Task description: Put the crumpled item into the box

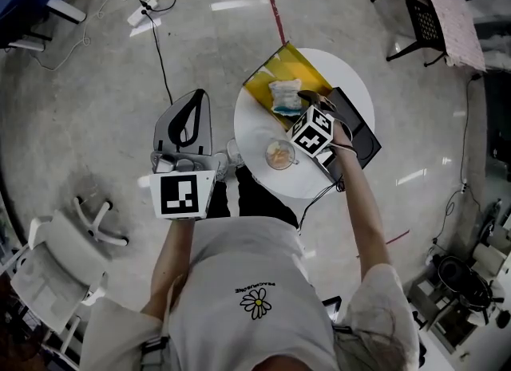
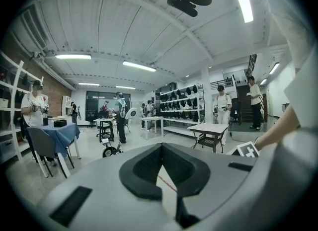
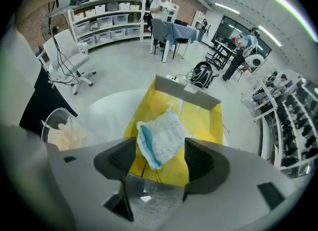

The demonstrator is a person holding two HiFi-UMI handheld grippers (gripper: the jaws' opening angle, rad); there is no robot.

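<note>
The crumpled white and blue item [image 1: 283,96] [image 3: 161,138] lies inside the yellow box [image 1: 267,74] [image 3: 208,120] on the round white table [image 1: 255,134]. My right gripper [image 1: 306,100] [image 3: 159,155] hangs just above it, pointing steeply down. Its jaws stand wide open on either side of the item, and the pads do not touch it. My left gripper [image 1: 198,96] [image 2: 161,148] is held off the table's left side over the floor. Its tips are together and hold nothing.
A glass cup with pale snack pieces [image 1: 280,155] [image 3: 62,128] stands on the table near my right gripper. A flat black object [image 1: 359,130] lies at the table's right edge. A white chair [image 1: 64,258] stands on the floor at lower left. Cables [image 1: 160,50] run across the floor.
</note>
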